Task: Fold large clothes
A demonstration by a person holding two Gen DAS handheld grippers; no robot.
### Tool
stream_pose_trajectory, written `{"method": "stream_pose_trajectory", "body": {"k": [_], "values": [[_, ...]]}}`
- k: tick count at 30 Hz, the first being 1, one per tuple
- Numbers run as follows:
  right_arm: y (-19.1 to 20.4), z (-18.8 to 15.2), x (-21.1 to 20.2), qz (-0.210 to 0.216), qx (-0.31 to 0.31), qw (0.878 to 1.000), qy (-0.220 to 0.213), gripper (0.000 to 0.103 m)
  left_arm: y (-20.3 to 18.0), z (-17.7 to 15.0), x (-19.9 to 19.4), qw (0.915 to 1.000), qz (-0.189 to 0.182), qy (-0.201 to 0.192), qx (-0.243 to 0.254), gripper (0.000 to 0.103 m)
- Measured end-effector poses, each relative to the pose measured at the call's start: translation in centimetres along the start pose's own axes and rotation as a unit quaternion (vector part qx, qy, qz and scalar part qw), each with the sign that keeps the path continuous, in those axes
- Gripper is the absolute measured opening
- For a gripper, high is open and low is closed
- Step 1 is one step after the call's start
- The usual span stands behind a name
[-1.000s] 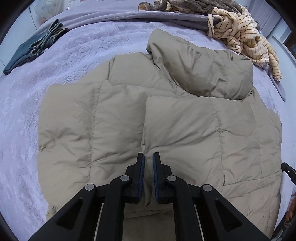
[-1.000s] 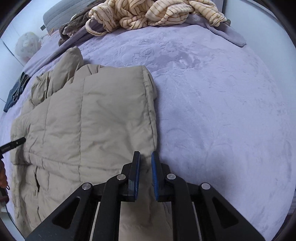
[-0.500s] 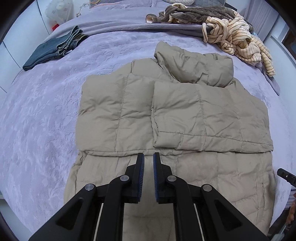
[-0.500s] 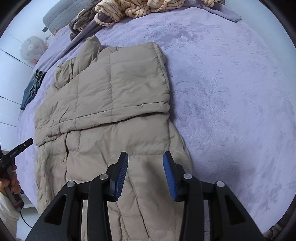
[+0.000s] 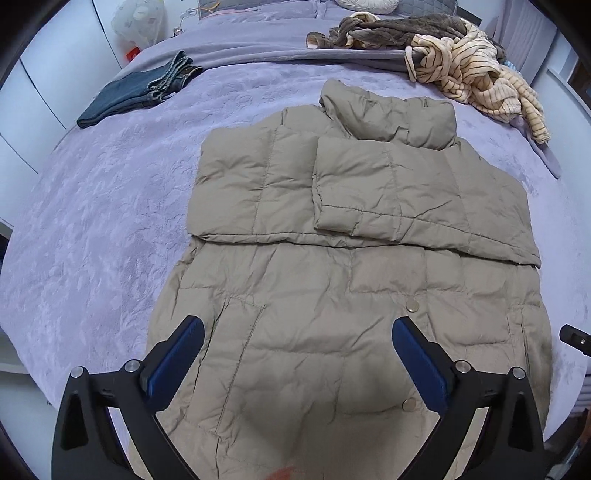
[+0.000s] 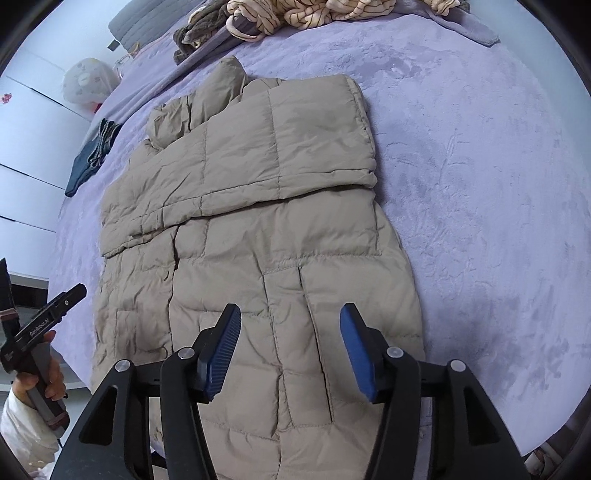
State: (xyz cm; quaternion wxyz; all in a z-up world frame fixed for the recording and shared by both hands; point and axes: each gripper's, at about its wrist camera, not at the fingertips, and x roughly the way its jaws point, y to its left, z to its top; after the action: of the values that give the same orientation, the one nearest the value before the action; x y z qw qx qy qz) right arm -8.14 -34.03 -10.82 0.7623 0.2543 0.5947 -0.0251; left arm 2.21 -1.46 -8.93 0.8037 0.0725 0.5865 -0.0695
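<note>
Beige quilted fabric fills the middle of both views: a padded jacket [image 5: 354, 302] lies flat on a bed covered by a lilac blanket [image 5: 110, 206], its hem at the near edge and its collar at the far end. Both sleeves are folded in across the chest, the right one lying on top of the left, their lower edges forming a straight line across the body. Two metal snaps show on the front panel below that line. The left gripper [image 5: 297, 345] hangs above the near hem with its blue-padded fingers [image 5: 177, 363] spread wide and nothing between them. The right gripper [image 6: 290, 338] hovers over the near right part of the jacket [image 6: 258, 236], its fingers also parted and empty. In the right wrist view the left gripper [image 6: 48, 314] shows at the far left edge, held in a hand [image 6: 46, 380] with a white sleeve; that gripper's finger state cannot be told from there. Folded dark jeans [image 5: 138, 90] rest on the far left of the bed, well apart from the jacket. A heap of cream striped clothing [image 5: 480, 77] and a brown garment [image 5: 388, 31] lie at the far right, near the collar but not touching it. A pale round fan [image 5: 136, 18] stands beyond the far left corner, beside white cupboard doors [image 6: 26, 147].
</note>
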Motion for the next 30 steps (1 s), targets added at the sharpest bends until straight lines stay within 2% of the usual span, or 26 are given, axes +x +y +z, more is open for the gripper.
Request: {"method": "stream_pose_trajectory", "body": {"k": [2, 4, 11, 19, 26, 28, 30], "values": [[0.3, -0.6, -0.2, 0.008, -0.003, 1.0, 0.001, 0.069, 0.1, -0.6, -0.4, 1.0, 0.007, 0.004, -0.004, 0.102], [0.6, -1.1, -0.4, 0.015, -0.006, 1.0, 0.001, 0.081, 0.3, -1.4, -0.7, 0.9998, 0.007, 0.008, -0.014, 0.102], [1.3, -2.7, -0.2, 0.047, -0.016, 0.999, 0.01, 0.082, 0.2, -4.5, -1.8, 0.9993, 0.004, 0.024, -0.028, 0.102], [1.7, -4.7, -0.1, 0.053, -0.006, 0.998, 0.015, 0.082, 0.4, -6.9, -2.4, 0.9989, -0.004, 0.039, -0.026, 0.102], [3.0, -7.2, 0.3, 0.053, 0.015, 0.998, 0.013, 0.083, 2.2, -9.0, -1.9, 0.9985, -0.018, 0.046, -0.021, 0.102], [3.3, -8.2, 0.6, 0.055, 0.025, 0.998, 0.013, 0.103, 2.9, -10.0, -1.8, 0.9984, -0.023, 0.048, -0.017, 0.102], [3.7, -9.5, 0.7, 0.052, 0.036, 0.998, 0.005, 0.103, 3.8, -11.0, -1.6, 0.9982, -0.026, 0.051, -0.016, 0.102]]}}
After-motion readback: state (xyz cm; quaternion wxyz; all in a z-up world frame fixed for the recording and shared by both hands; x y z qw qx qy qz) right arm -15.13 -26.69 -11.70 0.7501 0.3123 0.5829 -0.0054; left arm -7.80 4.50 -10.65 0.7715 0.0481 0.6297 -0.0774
